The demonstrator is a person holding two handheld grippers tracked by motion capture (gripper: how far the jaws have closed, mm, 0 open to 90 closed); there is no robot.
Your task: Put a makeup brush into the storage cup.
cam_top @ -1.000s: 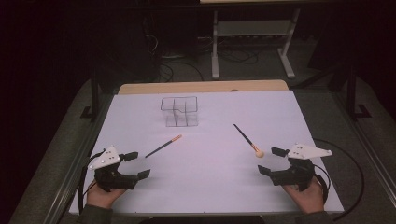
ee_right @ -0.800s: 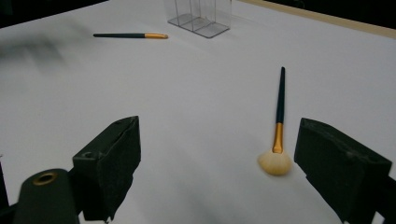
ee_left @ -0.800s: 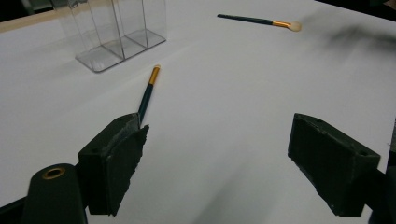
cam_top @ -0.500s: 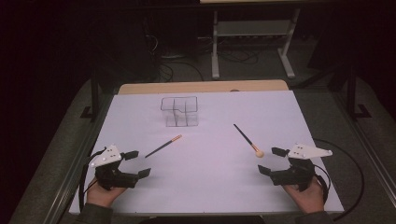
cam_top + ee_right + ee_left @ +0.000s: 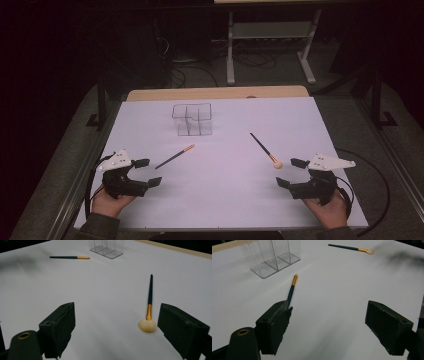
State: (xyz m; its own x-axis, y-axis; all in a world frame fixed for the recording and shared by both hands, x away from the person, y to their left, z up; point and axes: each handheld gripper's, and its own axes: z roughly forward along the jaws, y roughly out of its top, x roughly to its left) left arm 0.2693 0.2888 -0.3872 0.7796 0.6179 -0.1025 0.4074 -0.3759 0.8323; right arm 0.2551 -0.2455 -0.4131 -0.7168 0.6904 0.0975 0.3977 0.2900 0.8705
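A thin dark-handled brush (image 5: 175, 156) with an orange tip lies on the white table, just ahead of my open left gripper (image 5: 149, 172). In the left gripper view its handle (image 5: 292, 288) runs up from the left jaw, and my gripper (image 5: 330, 325) holds nothing. A fluffy cream-headed brush (image 5: 263, 148) lies ahead of my open right gripper (image 5: 290, 172). In the right gripper view that brush (image 5: 149, 300) rests by the right jaw, untouched, and the gripper (image 5: 116, 327) is empty. A clear divided organizer (image 5: 192, 120) stands upright at the back centre.
The white sheet (image 5: 225, 200) covers the table, with a wooden strip (image 5: 215, 93) along its far edge. A metal stand (image 5: 270, 40) and cables sit on the dark floor behind. A black cable (image 5: 372, 180) loops off the table's right side.
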